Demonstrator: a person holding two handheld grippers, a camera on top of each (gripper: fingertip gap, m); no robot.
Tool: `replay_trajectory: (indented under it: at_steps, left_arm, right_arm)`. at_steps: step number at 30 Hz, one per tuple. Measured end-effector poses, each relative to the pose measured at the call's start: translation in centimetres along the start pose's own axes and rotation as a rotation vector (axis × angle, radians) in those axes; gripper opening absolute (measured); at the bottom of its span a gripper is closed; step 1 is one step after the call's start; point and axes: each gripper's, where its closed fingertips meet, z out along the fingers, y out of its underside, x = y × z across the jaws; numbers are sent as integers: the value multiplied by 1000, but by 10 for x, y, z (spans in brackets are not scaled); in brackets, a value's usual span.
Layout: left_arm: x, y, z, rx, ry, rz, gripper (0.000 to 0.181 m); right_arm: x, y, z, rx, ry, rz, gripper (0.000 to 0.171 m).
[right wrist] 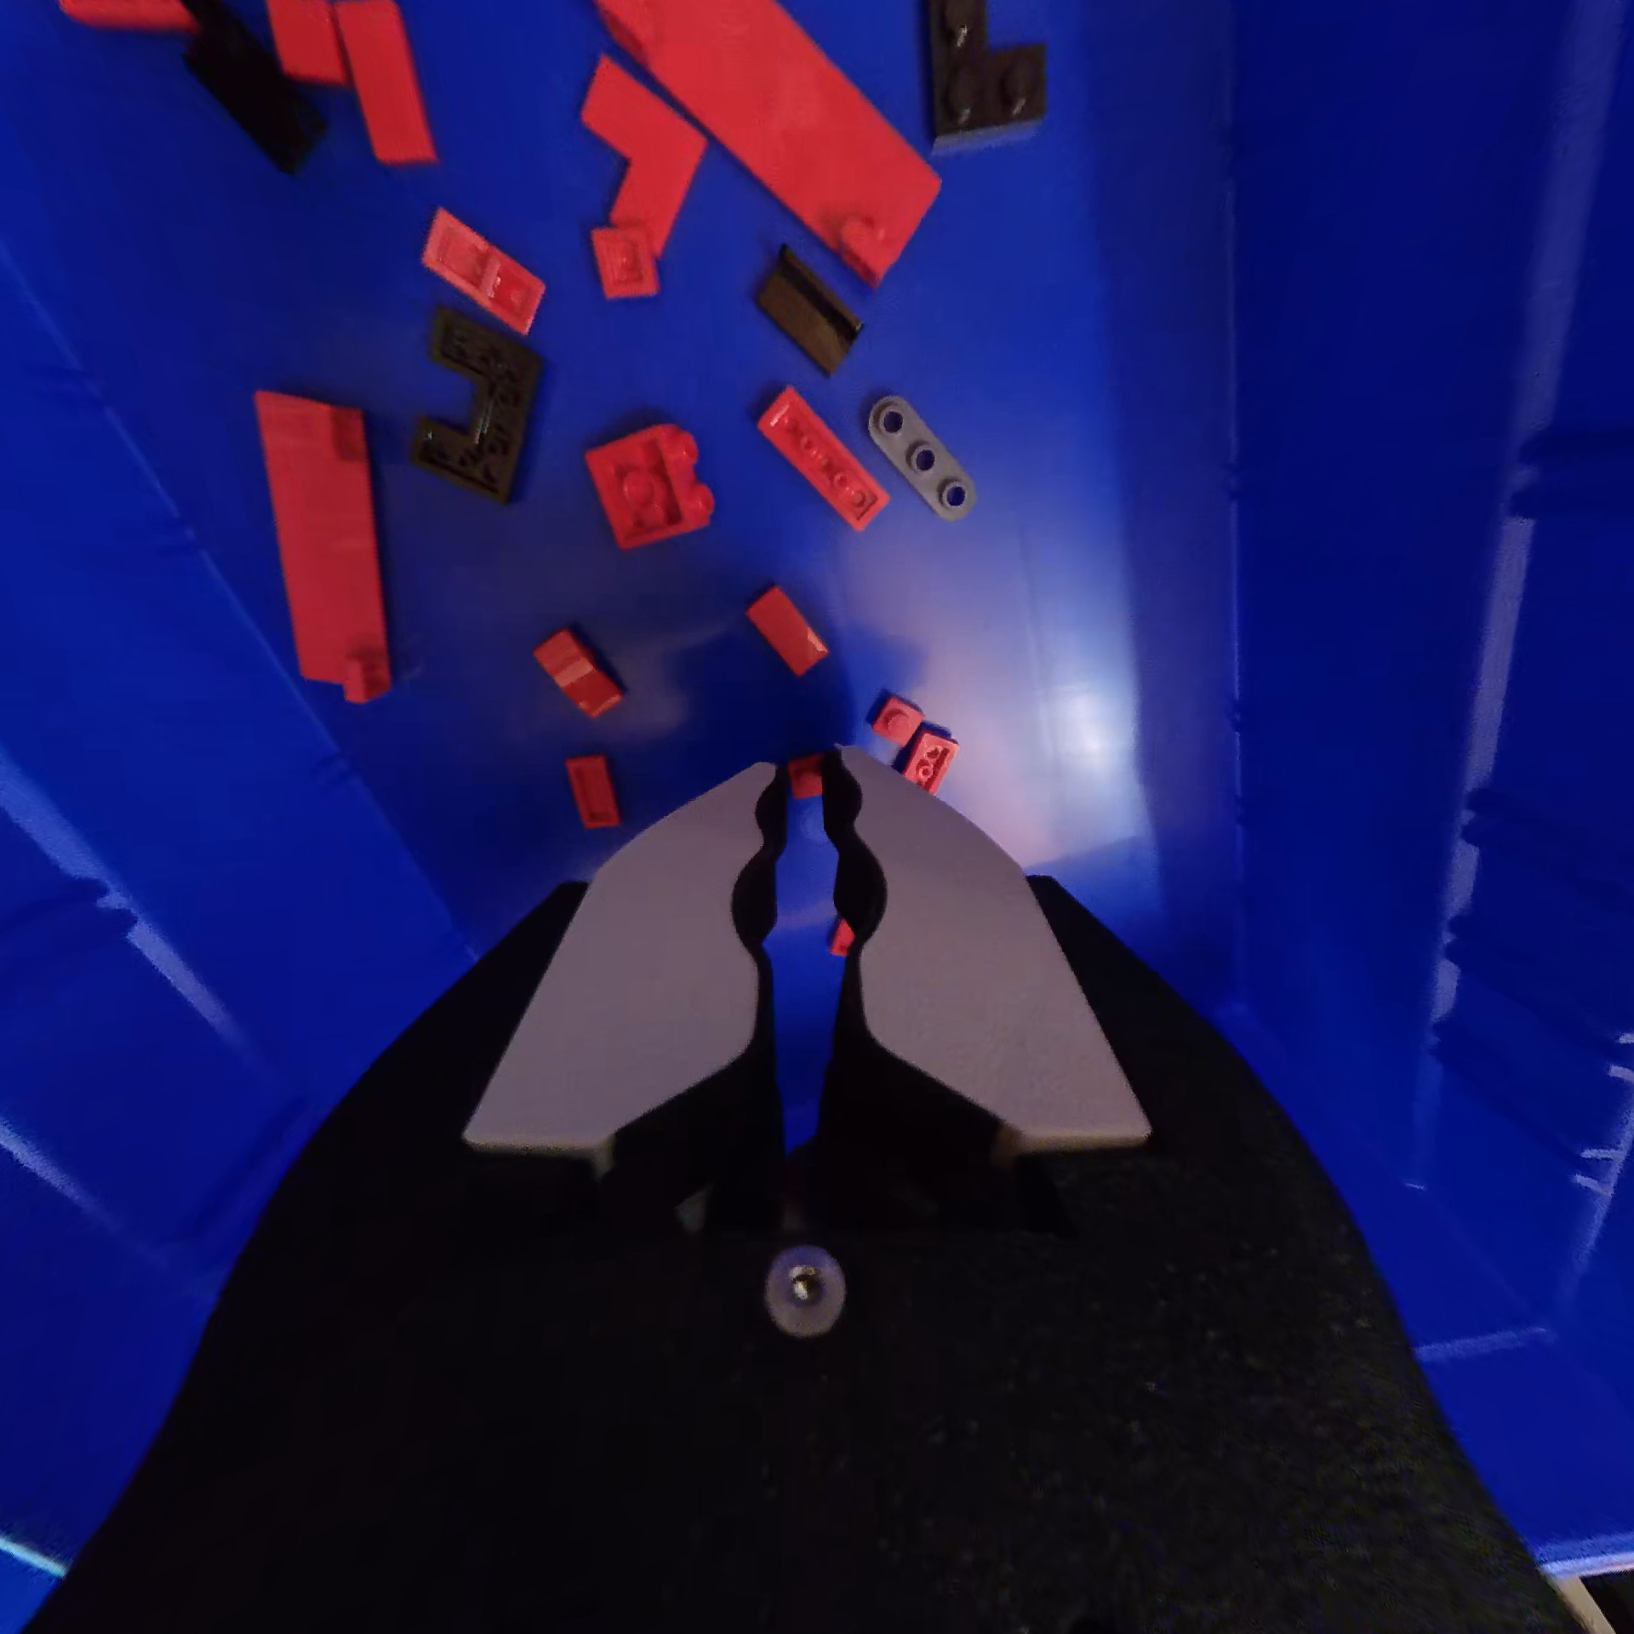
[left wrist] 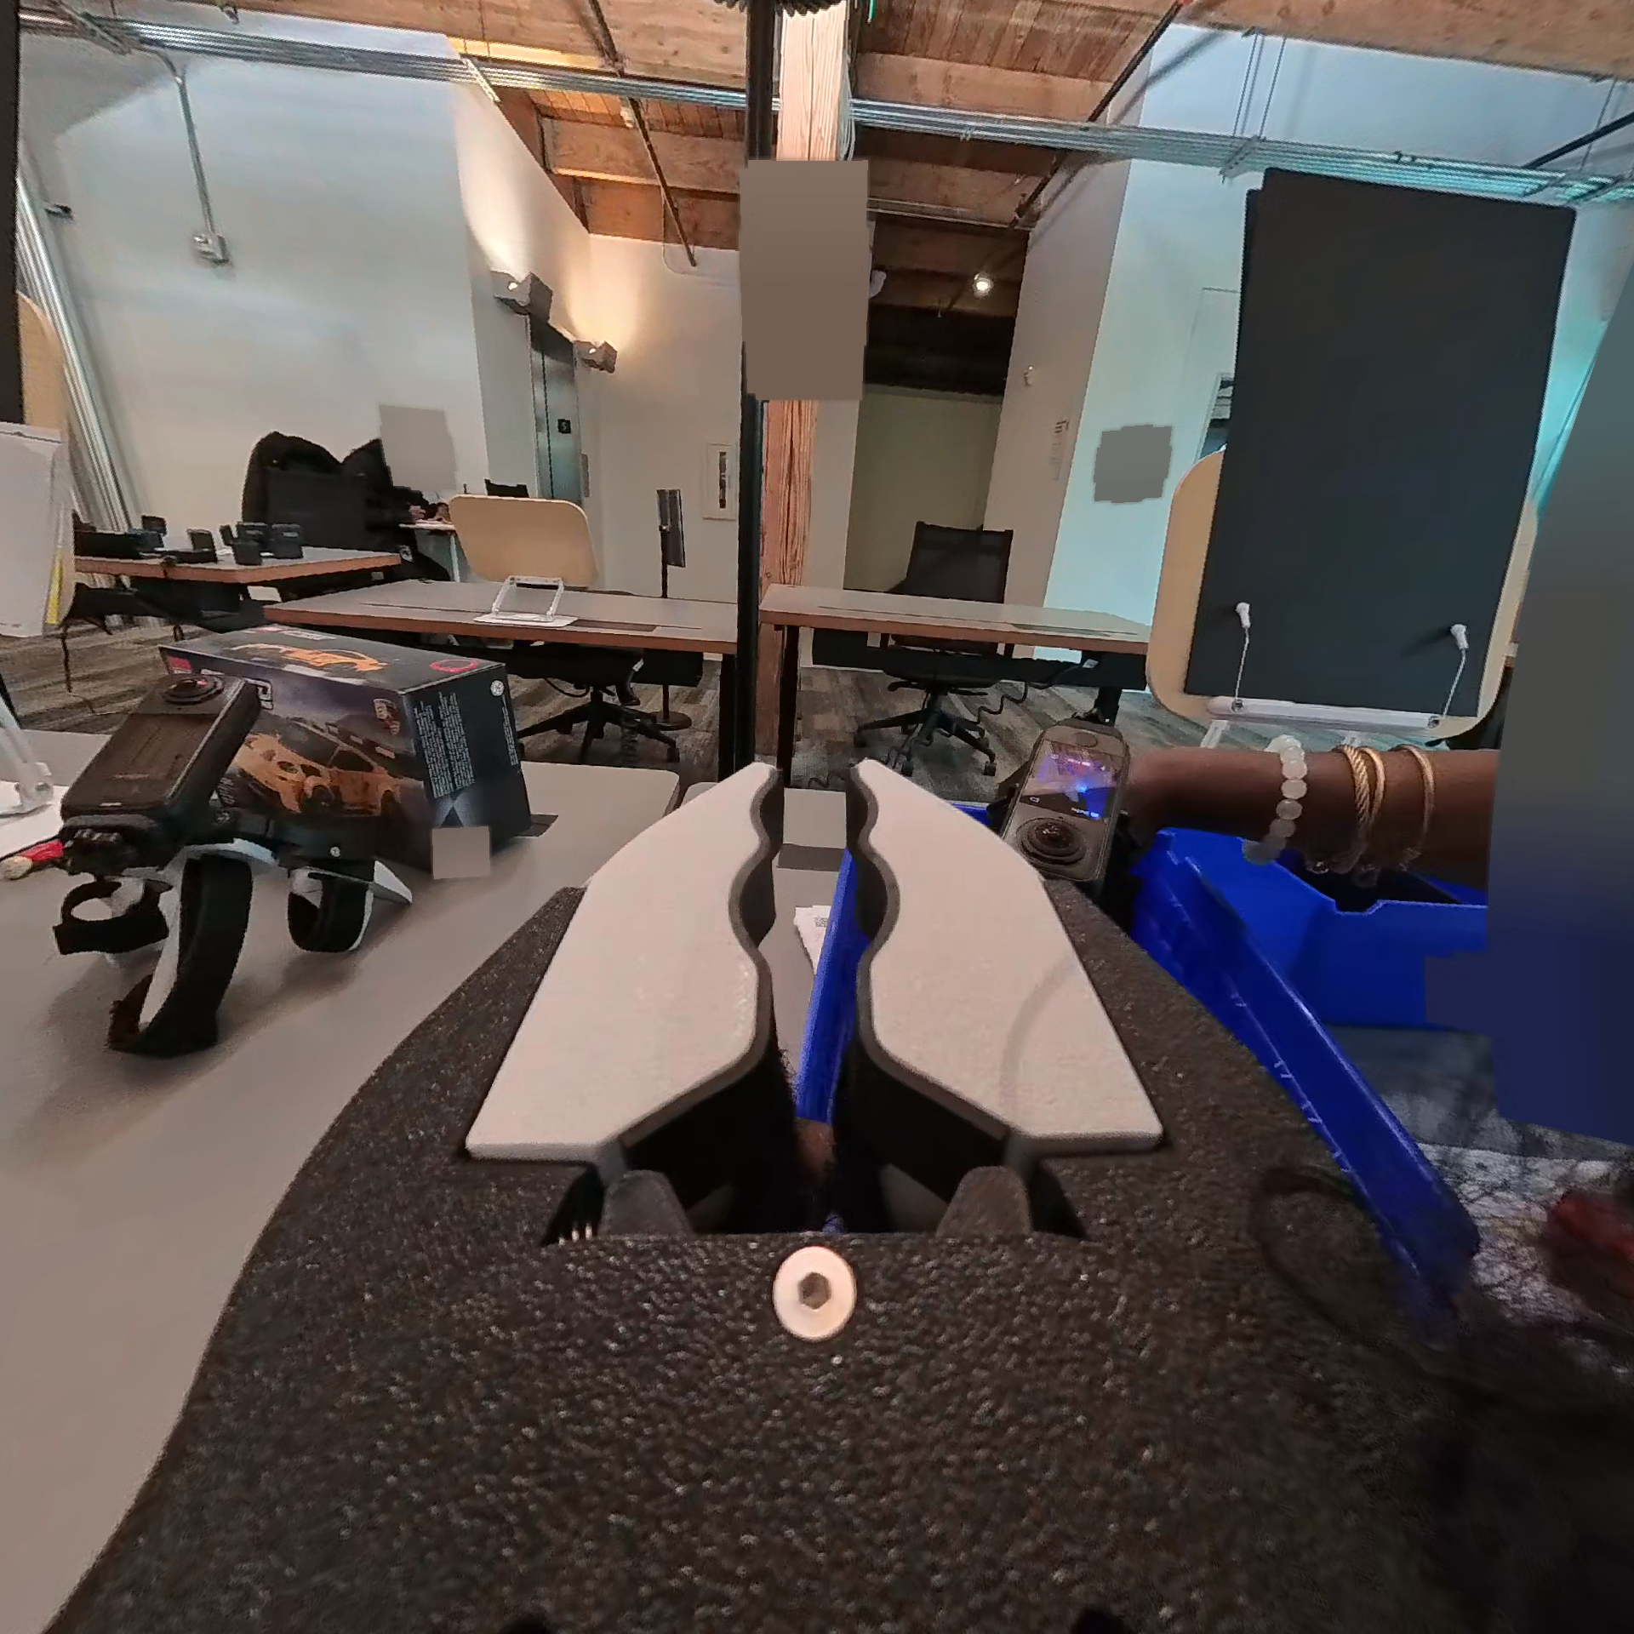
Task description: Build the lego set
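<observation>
The right gripper (right wrist: pixel 806 767) reaches down inside the blue bin (right wrist: pixel 1326 530), its fingers nearly closed on a small red piece (right wrist: pixel 805 778) at their tips, among loose red, black and grey pieces such as a grey three-hole plate (right wrist: pixel 922 454). The left gripper (left wrist: pixel 813 778) hangs above the bin's rim (left wrist: pixel 827 999) with its fingers slightly apart and nothing between them. On the grey table (left wrist: pixel 177 1149) to the left stands the dark set box (left wrist: pixel 380 734), printed with an orange car and small writing.
</observation>
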Motion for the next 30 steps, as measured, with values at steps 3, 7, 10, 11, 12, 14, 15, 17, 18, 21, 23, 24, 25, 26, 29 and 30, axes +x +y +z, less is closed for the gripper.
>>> replay_trajectory:
  at_steps: [3,7,10,11,12,14,15,17,18,21,23,24,25,26,29,30]
  left_arm:
    - [1,1,1,-7,2,5,12]
    - [2,2,1,-10,8,8,13]
    - [3,2,2,-9,11,9,13]
    - [3,2,2,-10,12,8,13]
    - [2,2,2,-11,12,7,13]
    - [2,3,2,-13,14,6,13]
    - [2,3,2,-14,14,5,13]
    - [3,4,3,-15,17,5,13]
    - [3,4,3,-16,17,5,13]
    - [3,5,3,-20,18,4,13]
    - [3,6,4,-22,18,4,13]
    - [3,6,4,-23,19,4,14]
    - [3,6,4,-25,19,3,14]
    - [3,7,4,-27,20,2,14]
    - [4,7,5,-30,23,4,14]
    - [4,7,5,-30,24,5,14]
  right_arm:
    - [0,0,0,11,7,9,7]
    - [-1,0,-1,17,10,25,10]
    - [-1,1,-3,7,12,28,12]
    - [-1,1,-3,7,12,29,12]
    - [0,1,-4,8,15,30,12]
    - [2,1,-5,11,21,34,12]
    - [2,1,-5,12,20,40,12]
    - [2,2,-2,4,11,49,11]
    - [2,3,-1,-3,12,47,11]
    - [-1,1,-2,2,-10,58,9]
    - [-4,1,-1,-4,-17,55,9]
    - [-4,1,-1,-6,-8,50,9]
    - [-4,0,-2,-1,0,50,9]
    - [-3,0,-2,7,6,54,9]
    - [-1,2,-2,-1,13,64,10]
    - [-1,3,-1,-2,14,65,9]
